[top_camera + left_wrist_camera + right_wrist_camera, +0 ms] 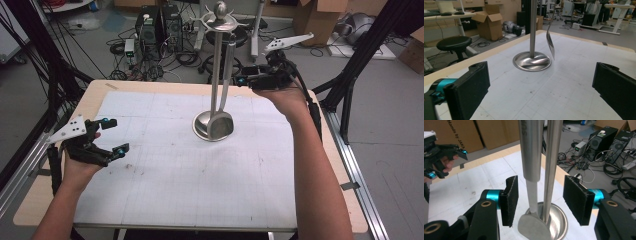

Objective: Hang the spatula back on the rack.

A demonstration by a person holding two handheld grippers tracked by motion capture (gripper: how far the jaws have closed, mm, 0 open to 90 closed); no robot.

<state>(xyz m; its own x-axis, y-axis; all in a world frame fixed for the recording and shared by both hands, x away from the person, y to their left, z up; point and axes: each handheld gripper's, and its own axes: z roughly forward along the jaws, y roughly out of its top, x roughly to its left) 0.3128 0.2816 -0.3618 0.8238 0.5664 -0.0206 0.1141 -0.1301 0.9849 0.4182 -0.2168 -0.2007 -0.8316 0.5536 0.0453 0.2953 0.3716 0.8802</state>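
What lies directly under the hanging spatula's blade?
Under the spatula sits the stand's round steel base on the white gridded mat. The blade covers part of the base behind it.

My left gripper (106, 136) and right gripper (248, 75) are black with teal accents. The stand (218, 75) and hanging spatula (222, 120) are shiny silver. The mat (165, 170) is white with faint grey gridlines; the table (90, 97) is pale tan.

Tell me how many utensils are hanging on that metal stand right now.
1. A single spatula hangs from the top of the utensil stand, its blade just above the round base, beside the pole. The right gripper straddles its handle, jaws open. The other hooks look empty.
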